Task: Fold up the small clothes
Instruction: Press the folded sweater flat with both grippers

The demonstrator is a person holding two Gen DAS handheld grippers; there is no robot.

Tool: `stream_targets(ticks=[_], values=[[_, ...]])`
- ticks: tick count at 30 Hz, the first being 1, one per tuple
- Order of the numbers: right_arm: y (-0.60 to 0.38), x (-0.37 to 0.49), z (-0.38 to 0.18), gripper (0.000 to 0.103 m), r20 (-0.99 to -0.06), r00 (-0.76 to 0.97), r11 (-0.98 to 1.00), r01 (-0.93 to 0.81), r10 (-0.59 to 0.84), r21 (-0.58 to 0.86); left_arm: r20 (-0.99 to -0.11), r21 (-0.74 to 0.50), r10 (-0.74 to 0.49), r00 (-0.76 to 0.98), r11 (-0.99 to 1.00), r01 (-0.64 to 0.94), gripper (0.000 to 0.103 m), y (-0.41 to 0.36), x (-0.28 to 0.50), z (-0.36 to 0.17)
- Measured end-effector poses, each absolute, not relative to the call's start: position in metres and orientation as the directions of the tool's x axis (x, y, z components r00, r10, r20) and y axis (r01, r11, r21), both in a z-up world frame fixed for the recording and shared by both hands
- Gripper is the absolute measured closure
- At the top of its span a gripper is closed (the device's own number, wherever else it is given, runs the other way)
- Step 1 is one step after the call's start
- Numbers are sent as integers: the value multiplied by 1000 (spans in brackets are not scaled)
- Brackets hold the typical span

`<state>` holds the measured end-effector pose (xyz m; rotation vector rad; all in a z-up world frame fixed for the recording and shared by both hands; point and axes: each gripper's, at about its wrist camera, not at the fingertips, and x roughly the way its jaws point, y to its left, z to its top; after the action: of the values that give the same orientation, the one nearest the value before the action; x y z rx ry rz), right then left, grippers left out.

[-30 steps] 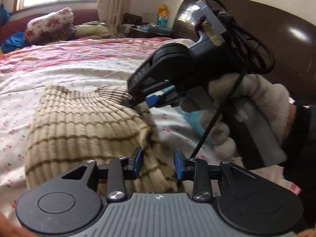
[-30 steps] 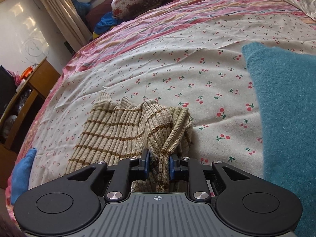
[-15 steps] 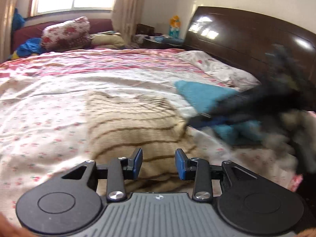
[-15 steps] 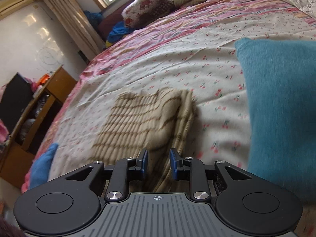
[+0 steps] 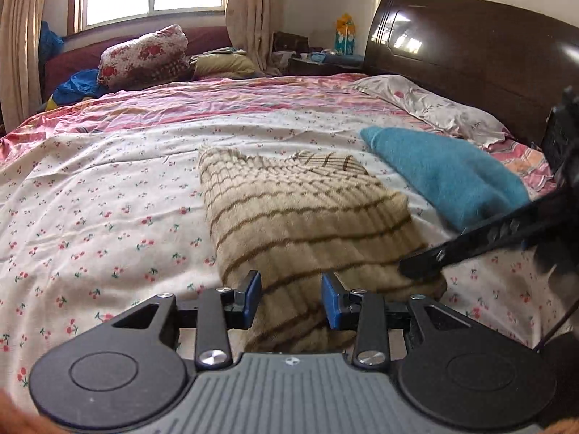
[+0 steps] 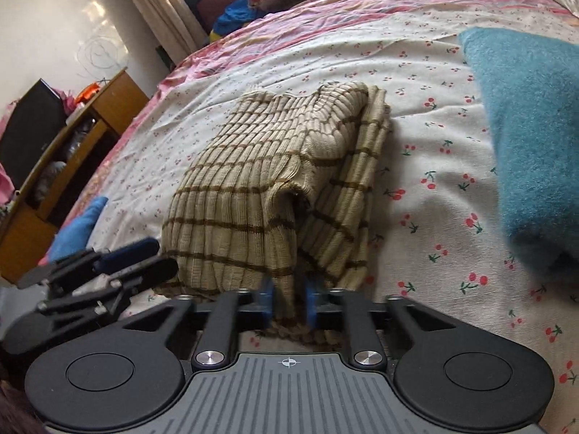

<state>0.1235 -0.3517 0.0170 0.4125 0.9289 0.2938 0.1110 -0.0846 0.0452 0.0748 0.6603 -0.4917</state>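
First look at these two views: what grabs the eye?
The striped beige sweater, folded mid-bed on the cherry-print sheet, dominates both views. The left tongs stand open over its near edge; the right tongs pinch a fold at its near end. To its right lies a teal garment, before the dark headboard.

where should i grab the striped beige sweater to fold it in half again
Judging by its pose, grip the near hem of the striped sweater: it lies as a long strip running away from both grippers. Come in low from the near side, the left gripper and right gripper at the hem's two corners, then carry it to the far end.
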Motion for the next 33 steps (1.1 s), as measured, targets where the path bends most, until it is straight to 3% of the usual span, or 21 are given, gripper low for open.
stream_targets(ticks=[6,13,18,21,25,27,29,33], values=[[-373,105,44,99,-679,617,889,-80,399,450,-549,-57,-454,702,858,511,59,-82,97,50],[-368,104,2,99,-743,552,896,-15,378,445,-663,-123,-420,619,877,464,59,-84,123,17],[-371,103,5,98,-743,556,896,-7,372,444,-673,-94,-411,615,872,481,59,-87,121,17],[-367,103,20,88,-734,573,902,-19,364,432,-671,-91,-414,615,869,486,59,-89,122,20],[-372,104,47,84,-673,649,897,-32,355,442,-671,-83,-419,612,863,499,59,-89,126,20],[-374,115,57,69,-652,687,910,-32,321,414,-673,-83,-420,609,861,503,59,-90,129,19],[-372,134,61,60,-640,713,922,-22,286,387,-672,-87,-426,606,858,506,59,-89,130,21],[-367,186,54,61,-652,717,935,-2,248,354,-652,-118,-448,612,857,502,59,-80,130,34]])
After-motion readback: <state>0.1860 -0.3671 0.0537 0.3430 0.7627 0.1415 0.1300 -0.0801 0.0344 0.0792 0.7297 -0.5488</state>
